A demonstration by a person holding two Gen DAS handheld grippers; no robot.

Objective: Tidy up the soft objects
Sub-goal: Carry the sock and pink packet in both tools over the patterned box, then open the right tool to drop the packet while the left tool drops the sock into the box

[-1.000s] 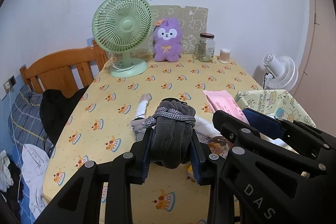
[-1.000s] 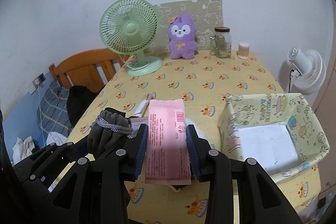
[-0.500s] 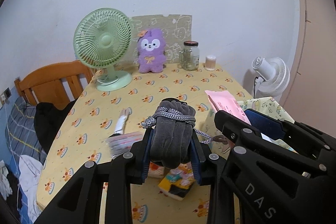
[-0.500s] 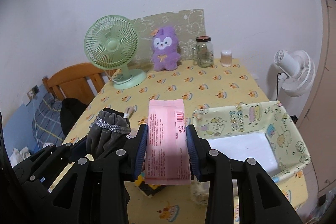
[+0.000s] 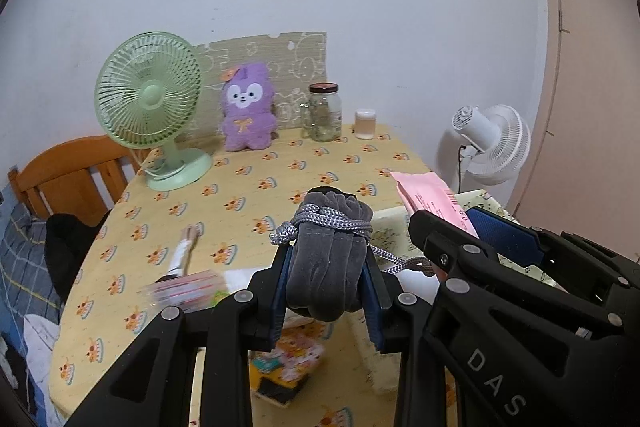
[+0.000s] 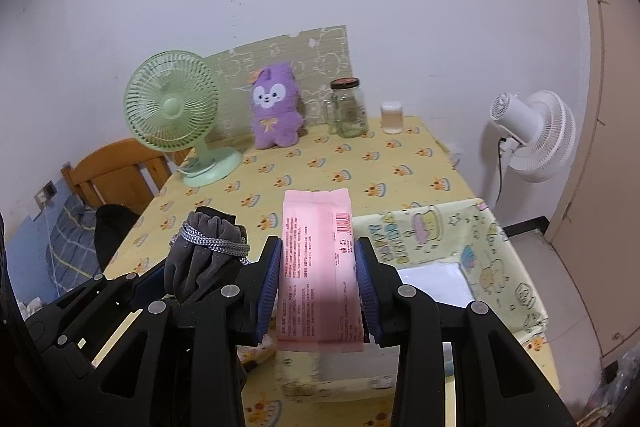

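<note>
L gripper (image 5: 326, 291) — clamped on grey velvet drawstring pouch (image 5: 328, 259), held above table (image 5: 248, 187). R gripper (image 6: 318, 287) — clamped on pink tissue pack (image 6: 318, 267), beside fabric bin (image 6: 500, 267). Risks: loose cord (image 5: 392, 259) snagging bin rim; slick pack slipping out.

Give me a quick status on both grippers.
Left gripper shut on grey pouch. Right gripper shut on pink packet. Storage box open alongside, nothing blocking.

pouch (image 5: 326, 259) grey | packet (image 6: 318, 267) pink | tablecloth (image 5: 248, 187) yellow, cake print | plush (image 5: 248, 109) purple
</note>
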